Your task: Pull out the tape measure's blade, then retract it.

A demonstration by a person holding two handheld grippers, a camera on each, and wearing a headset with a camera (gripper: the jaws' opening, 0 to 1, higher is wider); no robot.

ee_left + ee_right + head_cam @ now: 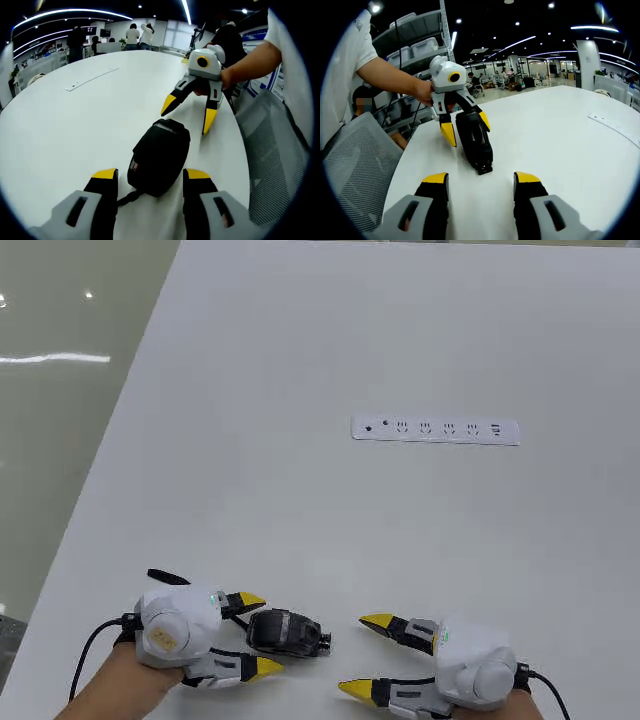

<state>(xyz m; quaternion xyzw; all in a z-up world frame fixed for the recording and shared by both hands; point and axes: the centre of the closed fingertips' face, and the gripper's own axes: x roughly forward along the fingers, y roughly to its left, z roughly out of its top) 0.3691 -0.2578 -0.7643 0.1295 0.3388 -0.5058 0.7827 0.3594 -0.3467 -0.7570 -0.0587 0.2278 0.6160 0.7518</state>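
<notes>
Black tape measure (160, 152) lies on the table (400, 540) between the spread jaws of the left gripper (259, 633), flanked but not visibly clamped, blade still in. The right gripper (364, 655) is empty, jaws apart, with the case's blade end just ahead of its tips. Step in hand: securing the case. Next, the left should clamp firmly and the right pinch the hook.

We log: tape measure (287, 632) on bench (300, 500), near our edge, left of centre. Left tool (260, 633) at its left, jaws spread, one on each side of case; contact unclear. Right tool (363, 655) to right of tape measure, apart from it, jaws pointing toward it. Power strip (435, 429) farther back on bench, right of centre, well apart from both tools.
</notes>
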